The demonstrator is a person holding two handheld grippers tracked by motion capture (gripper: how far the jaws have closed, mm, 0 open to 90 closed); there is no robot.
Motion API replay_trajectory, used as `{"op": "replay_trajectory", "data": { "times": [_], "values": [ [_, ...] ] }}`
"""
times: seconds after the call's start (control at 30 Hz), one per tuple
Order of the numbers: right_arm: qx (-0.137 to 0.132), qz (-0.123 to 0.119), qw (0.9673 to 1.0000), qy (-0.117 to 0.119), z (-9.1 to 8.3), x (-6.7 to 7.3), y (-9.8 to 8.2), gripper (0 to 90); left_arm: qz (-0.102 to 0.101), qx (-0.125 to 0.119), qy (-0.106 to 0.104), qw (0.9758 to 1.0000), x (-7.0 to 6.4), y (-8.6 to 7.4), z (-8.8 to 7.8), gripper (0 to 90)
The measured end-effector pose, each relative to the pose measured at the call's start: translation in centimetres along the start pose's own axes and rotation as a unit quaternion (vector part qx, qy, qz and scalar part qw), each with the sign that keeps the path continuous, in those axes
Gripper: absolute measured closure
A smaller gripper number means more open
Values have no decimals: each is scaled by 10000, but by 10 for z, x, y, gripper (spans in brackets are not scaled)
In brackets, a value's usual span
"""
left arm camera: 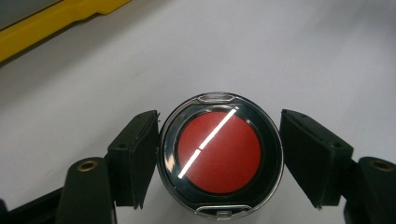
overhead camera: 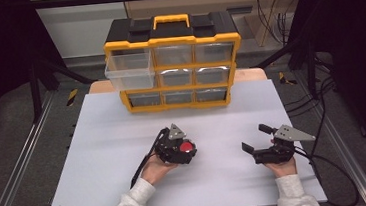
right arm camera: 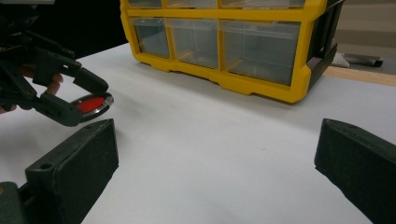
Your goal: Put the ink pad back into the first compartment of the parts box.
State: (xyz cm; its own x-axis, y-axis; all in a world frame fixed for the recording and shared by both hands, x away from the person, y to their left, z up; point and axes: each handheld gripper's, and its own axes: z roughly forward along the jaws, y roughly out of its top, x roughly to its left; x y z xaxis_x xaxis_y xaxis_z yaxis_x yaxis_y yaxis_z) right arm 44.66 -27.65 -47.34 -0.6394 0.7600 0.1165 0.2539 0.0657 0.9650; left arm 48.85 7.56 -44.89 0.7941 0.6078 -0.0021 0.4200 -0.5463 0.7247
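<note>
Red tin (left arm camera: 219, 153) seemingly between left gripper (left arm camera: 219, 161) jaws

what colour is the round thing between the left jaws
Red face inside a black and silver rim on the round thing; clearest in the left gripper view.

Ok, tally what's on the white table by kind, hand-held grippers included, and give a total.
Yellow-and-black plastic drawer cabinet: 1
Round red disc in a clear, chrome-rimmed case: 1
Black hand-held grippers: 2, left around the disc, right open with nothing between its jaws
Total: 4
</note>
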Motion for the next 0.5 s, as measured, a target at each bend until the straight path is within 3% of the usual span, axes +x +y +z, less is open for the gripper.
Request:
{"op": "replay_trajectory", "data": {
  "times": [0.5],
  "values": [
    [10, -22, 10000, -1, 0, 0, 0, 2, -100, -195, 42, 9998, 5, -6, -20, 295]
  ]
}}
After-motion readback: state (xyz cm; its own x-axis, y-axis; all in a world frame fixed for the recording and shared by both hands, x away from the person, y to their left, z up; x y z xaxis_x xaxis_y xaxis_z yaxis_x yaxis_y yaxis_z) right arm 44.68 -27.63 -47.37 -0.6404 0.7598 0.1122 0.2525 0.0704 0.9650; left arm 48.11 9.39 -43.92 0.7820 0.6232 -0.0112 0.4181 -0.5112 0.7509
